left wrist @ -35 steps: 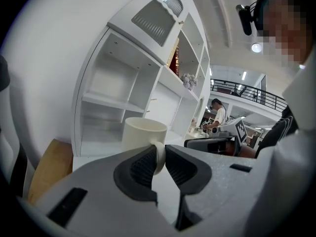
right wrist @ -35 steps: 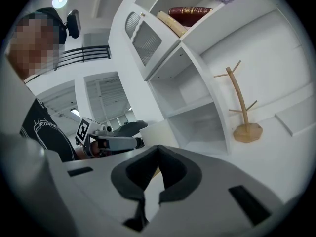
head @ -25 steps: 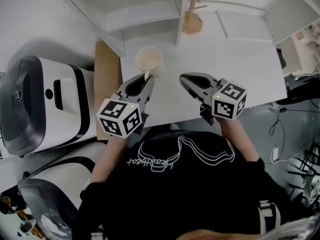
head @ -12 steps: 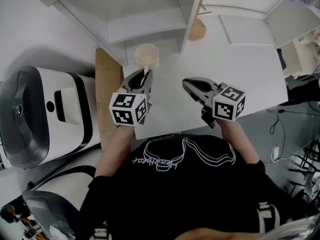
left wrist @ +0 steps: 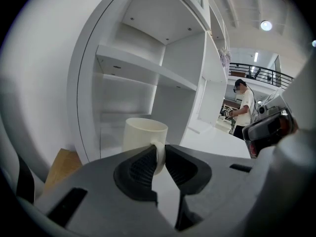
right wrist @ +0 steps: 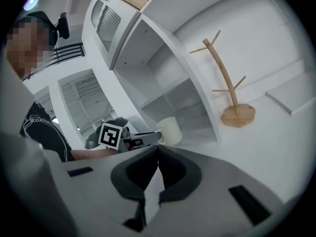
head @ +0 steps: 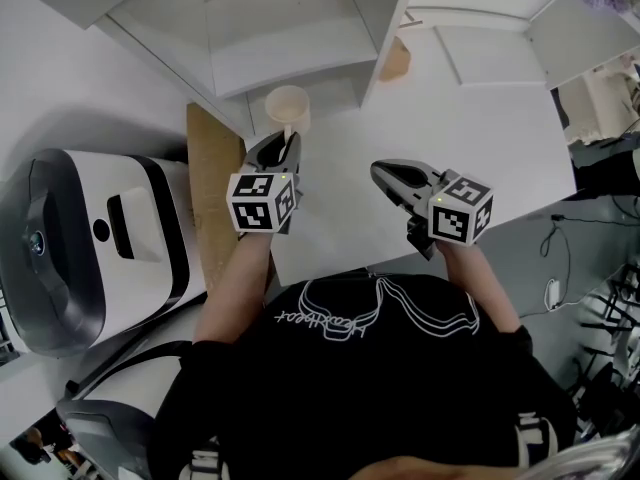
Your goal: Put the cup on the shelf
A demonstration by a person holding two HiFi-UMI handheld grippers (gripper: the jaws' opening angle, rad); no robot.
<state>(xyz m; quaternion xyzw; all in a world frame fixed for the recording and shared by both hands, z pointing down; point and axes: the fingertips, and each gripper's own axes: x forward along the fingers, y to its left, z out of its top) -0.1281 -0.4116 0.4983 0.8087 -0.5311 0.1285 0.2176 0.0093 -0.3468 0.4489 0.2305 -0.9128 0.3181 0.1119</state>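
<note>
A cream cup [head: 287, 108] hangs upright in front of the white shelf unit [head: 290, 48], close to its lowest opening. My left gripper [head: 290, 140] is shut on the cup's handle; in the left gripper view the pads clamp the handle below the cup [left wrist: 143, 136], with the shelf boards [left wrist: 148, 73] just behind. My right gripper [head: 380, 170] hovers over the white table [head: 470, 138], to the right of the left one, shut with nothing between its jaws. From the right gripper view the cup [right wrist: 170, 130] and the left gripper [right wrist: 148, 138] show before the shelf [right wrist: 163, 102].
A wooden mug tree [right wrist: 232, 102] stands on the table right of the shelf. A white and black machine [head: 90, 248] sits on the floor at the left, beside a wooden board [head: 205, 198]. A person [left wrist: 243, 107] stands far off in the left gripper view.
My left gripper has carried the cup away from my body and closer to the shelf's lower opening. The right gripper has stayed about where it was.
</note>
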